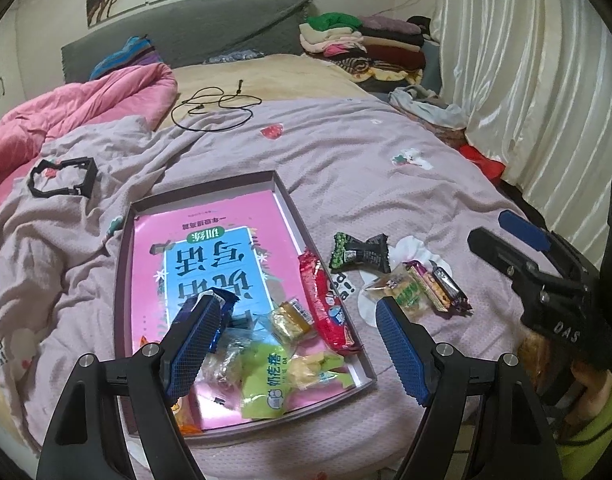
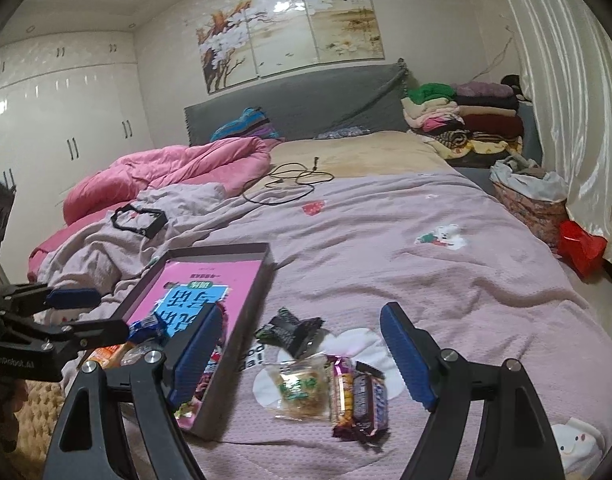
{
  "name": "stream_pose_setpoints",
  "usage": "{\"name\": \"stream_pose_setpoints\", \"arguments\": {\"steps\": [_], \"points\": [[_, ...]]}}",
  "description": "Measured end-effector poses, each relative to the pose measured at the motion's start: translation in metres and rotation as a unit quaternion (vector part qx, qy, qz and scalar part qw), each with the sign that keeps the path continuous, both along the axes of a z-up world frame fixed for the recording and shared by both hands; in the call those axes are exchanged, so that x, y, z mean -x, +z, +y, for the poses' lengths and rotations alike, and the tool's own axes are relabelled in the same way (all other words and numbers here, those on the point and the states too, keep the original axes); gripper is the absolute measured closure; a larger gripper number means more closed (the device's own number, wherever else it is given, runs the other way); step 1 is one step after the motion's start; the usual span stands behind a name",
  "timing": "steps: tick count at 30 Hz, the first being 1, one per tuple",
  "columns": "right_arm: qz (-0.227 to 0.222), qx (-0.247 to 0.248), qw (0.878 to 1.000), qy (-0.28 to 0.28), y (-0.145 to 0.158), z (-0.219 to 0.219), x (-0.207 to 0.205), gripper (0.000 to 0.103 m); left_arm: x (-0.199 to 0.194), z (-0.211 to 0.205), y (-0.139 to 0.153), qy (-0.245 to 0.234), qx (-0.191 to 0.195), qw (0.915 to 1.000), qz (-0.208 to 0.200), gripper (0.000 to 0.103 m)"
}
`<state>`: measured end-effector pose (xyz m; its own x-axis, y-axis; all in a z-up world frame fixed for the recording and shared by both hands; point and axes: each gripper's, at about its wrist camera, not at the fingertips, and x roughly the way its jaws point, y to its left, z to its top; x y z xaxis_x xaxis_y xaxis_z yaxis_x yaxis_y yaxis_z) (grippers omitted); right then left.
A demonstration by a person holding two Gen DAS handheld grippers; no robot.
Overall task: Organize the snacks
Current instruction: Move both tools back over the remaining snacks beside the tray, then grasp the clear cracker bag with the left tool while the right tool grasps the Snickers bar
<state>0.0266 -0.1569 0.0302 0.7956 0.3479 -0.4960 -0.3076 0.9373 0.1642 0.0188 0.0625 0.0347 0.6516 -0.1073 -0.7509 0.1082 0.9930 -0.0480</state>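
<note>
A shallow box tray [image 1: 123, 264] with a pink book cover in its bottom lies on the bed; it also shows in the right wrist view [image 2: 261, 276]. In it lie a red packet [image 1: 326, 304], a gold candy [image 1: 291, 320], a green packet [image 1: 265, 380] and a blue packet [image 1: 225, 308]. My left gripper [image 1: 301, 344] is open above the tray's near end. Right of the tray lie a black-green packet [image 1: 356, 254], a clear biscuit packet [image 2: 301, 388] and bars [image 2: 360, 400]. My right gripper [image 2: 306, 360] is open just above these, and also shows in the left wrist view [image 1: 506, 236].
The lilac blanket [image 1: 366, 168] covers the bed. A black plastic frame [image 1: 61, 178] and a black cable [image 1: 213, 108] lie farther back. A pink duvet [image 1: 85, 108] is at the left, folded clothes [image 1: 366, 44] at the back right, curtains [image 1: 526, 60] on the right.
</note>
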Motion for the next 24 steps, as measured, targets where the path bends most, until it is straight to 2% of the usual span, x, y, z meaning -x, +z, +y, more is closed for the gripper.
{"name": "stream_pose_setpoints", "arguments": {"steps": [14, 24], "points": [[0.014, -0.009, 0.999, -0.049, -0.008, -0.036, -0.012, 0.022, -0.005, -0.017, -0.008, -0.017, 0.002, 0.9998, 0.013, 0.022], [0.044, -0.002, 0.998, -0.053, -0.022, -0.043, -0.021, 0.022, -0.013, -0.040, -0.018, -0.042, 0.000, 0.9987, 0.027, 0.022]]}}
